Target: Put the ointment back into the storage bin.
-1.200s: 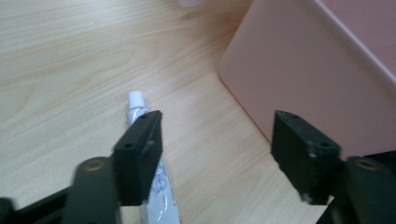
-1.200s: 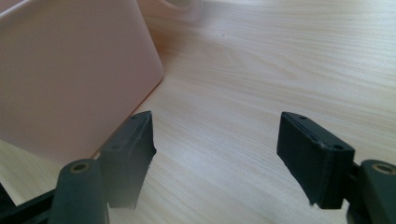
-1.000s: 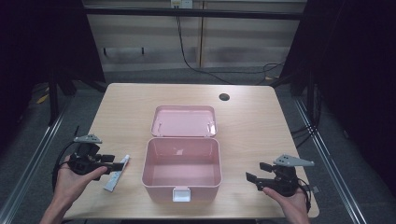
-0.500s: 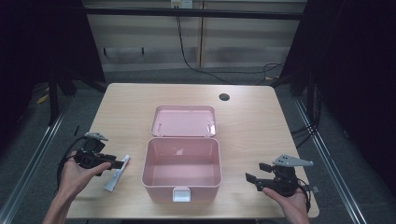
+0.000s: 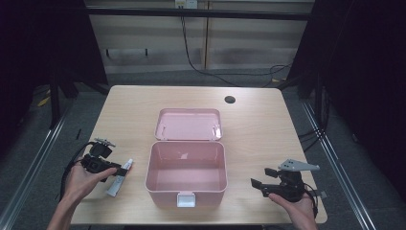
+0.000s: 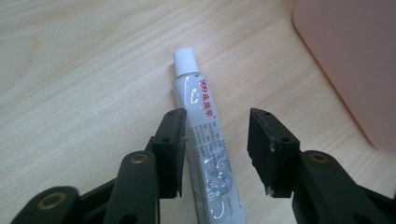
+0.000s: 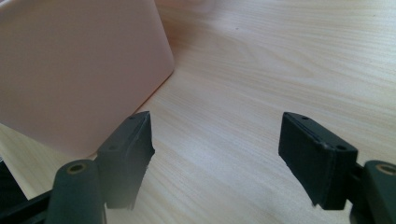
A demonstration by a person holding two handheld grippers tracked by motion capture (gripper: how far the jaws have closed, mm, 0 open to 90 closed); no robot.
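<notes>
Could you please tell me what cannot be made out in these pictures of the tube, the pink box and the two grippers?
- Small white plastic tube: its tail end is cut off by the bottom edge in the left gripper view; most of its print is too blurred to read.
- Open pink plastic box: its front latch is too small to judge in the high view; in the right gripper view it is cut by the frame edge.
- Dark round spot on the light wooden table: too small to identify.

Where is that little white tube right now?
In the high view the tube lies flat on the table, left of the open pink box. The left gripper has its open fingers on either side of it.
</notes>
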